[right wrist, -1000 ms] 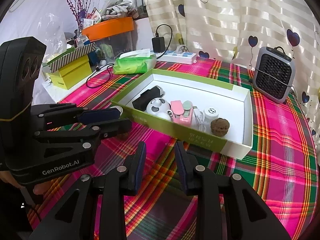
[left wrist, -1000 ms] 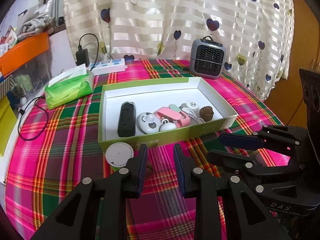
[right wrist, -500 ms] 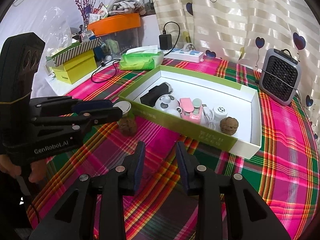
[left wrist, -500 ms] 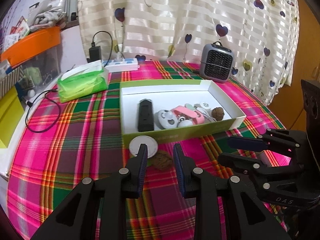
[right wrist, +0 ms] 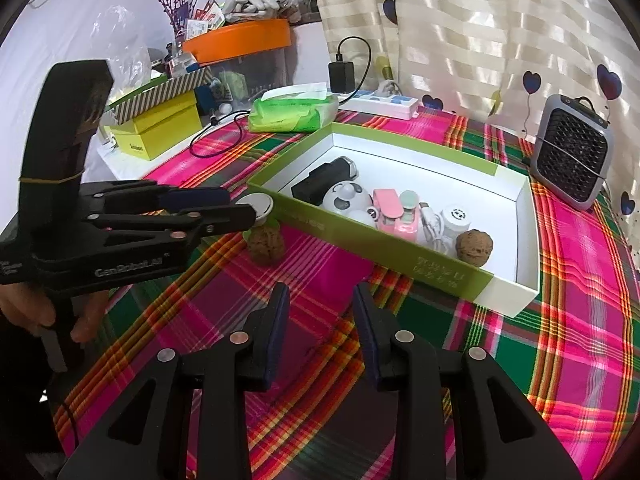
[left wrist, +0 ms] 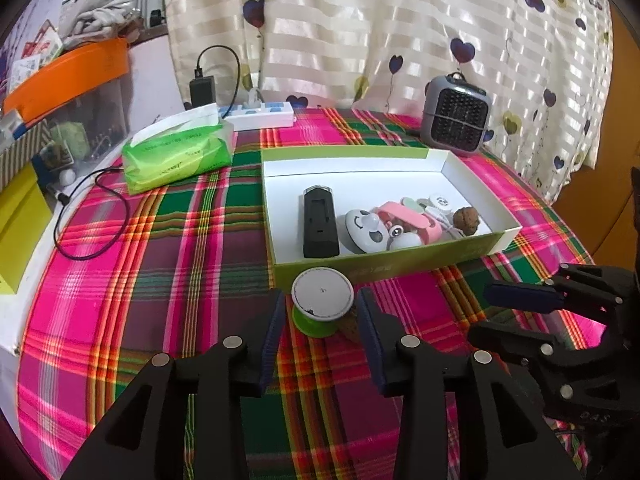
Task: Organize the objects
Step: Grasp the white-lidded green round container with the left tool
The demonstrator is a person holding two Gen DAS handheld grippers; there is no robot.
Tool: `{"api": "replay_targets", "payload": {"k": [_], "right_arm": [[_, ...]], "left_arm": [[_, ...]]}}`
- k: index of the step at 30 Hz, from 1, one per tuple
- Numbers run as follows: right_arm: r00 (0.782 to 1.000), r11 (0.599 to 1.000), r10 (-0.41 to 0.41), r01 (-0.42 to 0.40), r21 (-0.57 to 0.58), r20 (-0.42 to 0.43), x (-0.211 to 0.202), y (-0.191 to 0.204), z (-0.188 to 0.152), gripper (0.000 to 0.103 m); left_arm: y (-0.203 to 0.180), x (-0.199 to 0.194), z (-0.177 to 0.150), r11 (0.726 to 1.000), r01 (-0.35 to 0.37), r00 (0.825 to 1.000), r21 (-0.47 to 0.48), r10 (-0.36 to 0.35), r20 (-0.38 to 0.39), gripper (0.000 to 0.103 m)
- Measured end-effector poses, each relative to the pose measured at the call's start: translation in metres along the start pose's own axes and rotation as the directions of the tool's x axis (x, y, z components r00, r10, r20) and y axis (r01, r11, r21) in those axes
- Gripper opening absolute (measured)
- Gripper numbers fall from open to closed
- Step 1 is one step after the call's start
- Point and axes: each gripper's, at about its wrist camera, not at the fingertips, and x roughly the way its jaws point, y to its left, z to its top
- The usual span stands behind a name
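Observation:
A white round disc on a green base [left wrist: 322, 300] stands on the plaid cloth against the front wall of the green-and-white box [left wrist: 380, 268]. My left gripper [left wrist: 322, 320] straddles the disc; its jaws are opening and the pads stand clear of it. A loose walnut [right wrist: 266, 246] lies just beside the disc [right wrist: 258, 204], mostly hidden behind it in the left wrist view. The box [right wrist: 360, 248] holds a black device [left wrist: 319, 222], a panda-faced item [left wrist: 366, 232], a pink item [left wrist: 412, 220] and a second walnut [left wrist: 466, 220]. My right gripper [right wrist: 320, 302] hovers open over bare cloth, nothing between its fingers.
A green tissue pack [left wrist: 176, 152], a power strip [left wrist: 260, 116] and a small grey heater [left wrist: 456, 120] stand behind the box. A black cable [left wrist: 92, 216] loops at the left. Yellow boxes [right wrist: 160, 128] and an orange-lidded bin [right wrist: 240, 40] crowd the far left. A hand [right wrist: 24, 308] holds the left gripper's handle.
My left gripper's jaws have spread wide and it has shifted so the white disc, not the walnut, sits between its fingers. The right gripper has barely moved.

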Motion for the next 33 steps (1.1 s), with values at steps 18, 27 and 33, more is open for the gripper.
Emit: {"api": "replay_targets", "payload": {"k": [18, 27, 33], "right_arm": [[1.000, 1.000, 0.016, -0.017, -0.025, -0.015, 0.011, 0.011, 0.005, 0.034], [0.998, 0.994, 0.033, -0.039, -0.103, -0.060, 0.037, 0.031, 0.020, 0.034], [0.996, 0.990, 0.035, -0.046, -0.135, -0.083, 0.053, 0.039, 0.030, 0.034]], "left_arm": [[0.017, 0.008, 0.004, 0.997, 0.017, 1.000, -0.079, -0.017, -0.008, 0.032], [0.030, -0.004, 0.001, 0.995, -0.004, 1.000, -0.098, 0.004, -0.001, 0.032], [0.039, -0.008, -0.005, 0.994, -0.012, 1.000, -0.108, 0.011, -0.013, 0.032]]}}
